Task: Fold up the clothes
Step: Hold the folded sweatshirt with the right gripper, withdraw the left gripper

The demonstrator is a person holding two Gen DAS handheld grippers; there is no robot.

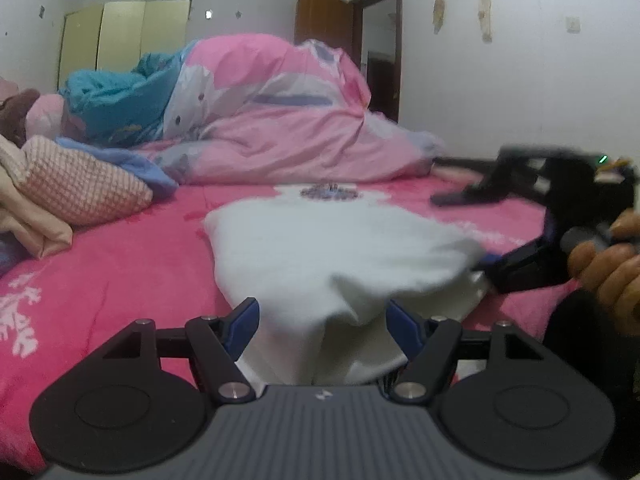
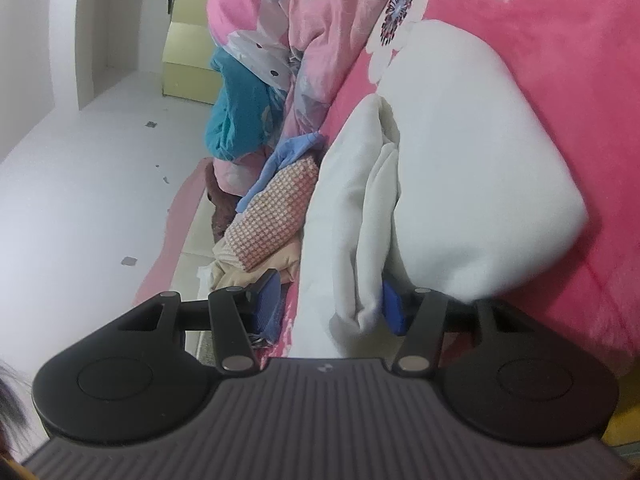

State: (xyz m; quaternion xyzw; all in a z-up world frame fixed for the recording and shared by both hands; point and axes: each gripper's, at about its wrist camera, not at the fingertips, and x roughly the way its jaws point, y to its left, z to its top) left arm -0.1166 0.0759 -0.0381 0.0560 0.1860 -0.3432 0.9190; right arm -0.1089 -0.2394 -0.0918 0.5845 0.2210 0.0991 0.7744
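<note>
A white folded garment (image 1: 320,240) lies on the pink bed sheet (image 1: 120,264). Its near end drapes between the blue pads of my left gripper (image 1: 324,318), whose jaws stand wide apart and do not press on it. In the right wrist view, which is rolled on its side, a bunched fold of the garment (image 2: 460,160) sits between the pads of my right gripper (image 2: 330,306). The cloth lies against one pad and clear of the other. The right gripper (image 1: 468,230) also shows in the left wrist view at the garment's right corner, held by a hand (image 1: 604,264).
A heaped pink quilt (image 1: 280,120) and teal bedding (image 1: 112,96) fill the far side of the bed. A checked pink cloth on a beige pile (image 1: 80,188) lies at the left. A yellow wardrobe (image 1: 120,36) and a brown door (image 1: 328,20) stand behind.
</note>
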